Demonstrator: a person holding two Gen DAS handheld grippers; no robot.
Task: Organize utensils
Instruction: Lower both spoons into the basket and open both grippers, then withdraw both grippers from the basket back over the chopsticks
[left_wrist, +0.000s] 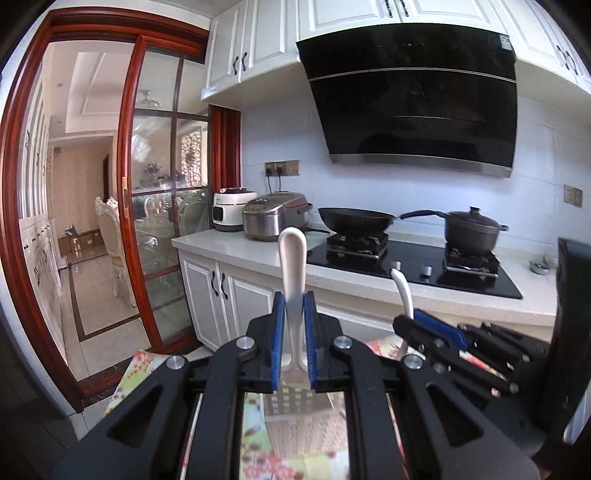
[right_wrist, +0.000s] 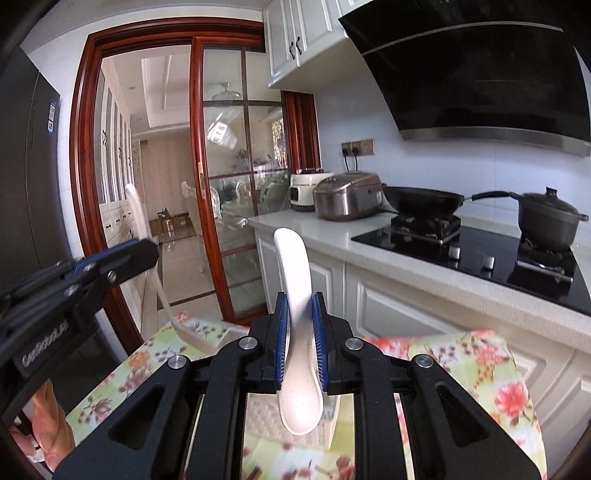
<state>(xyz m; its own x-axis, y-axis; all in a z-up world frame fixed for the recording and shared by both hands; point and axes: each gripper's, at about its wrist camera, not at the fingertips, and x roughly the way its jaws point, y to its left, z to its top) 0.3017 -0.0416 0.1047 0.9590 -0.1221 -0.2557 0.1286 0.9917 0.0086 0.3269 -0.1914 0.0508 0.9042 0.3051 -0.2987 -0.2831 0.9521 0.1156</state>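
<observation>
Both utensils lifted, neither yet put away. Left gripper (left_wrist: 294, 332) clamped on the handle of a white slotted spatula (left_wrist: 293, 266), handle pointing up and away, slotted blade hanging low between the blue pads, just above a woven mat (left_wrist: 295, 424) on the flowered cloth (left_wrist: 144, 369). Right gripper (right_wrist: 300, 339) clamped on a white spoon (right_wrist: 297, 332), handle tilted up and forward, bowl hanging below the pads, also above the mat. Each gripper visible from the other's camera: the right gripper at the right of the left view, the left gripper at the left of the right view, with the spatula's blade down near the cloth.

Judged roughly midway: picking up looks done for these two pieces; placing is left. No holder, rack or drawer for utensils visible in either view, so the destination cannot be told. Beyond, the counter (left_wrist: 229, 240) with two rice cookers (left_wrist: 273, 218), and the stove with a frying pan (left_wrist: 354, 219) and a lidded pot (left_wrist: 472, 229), all well apart from the grippers. Other utensils left to sort, if any, not visible.
</observation>
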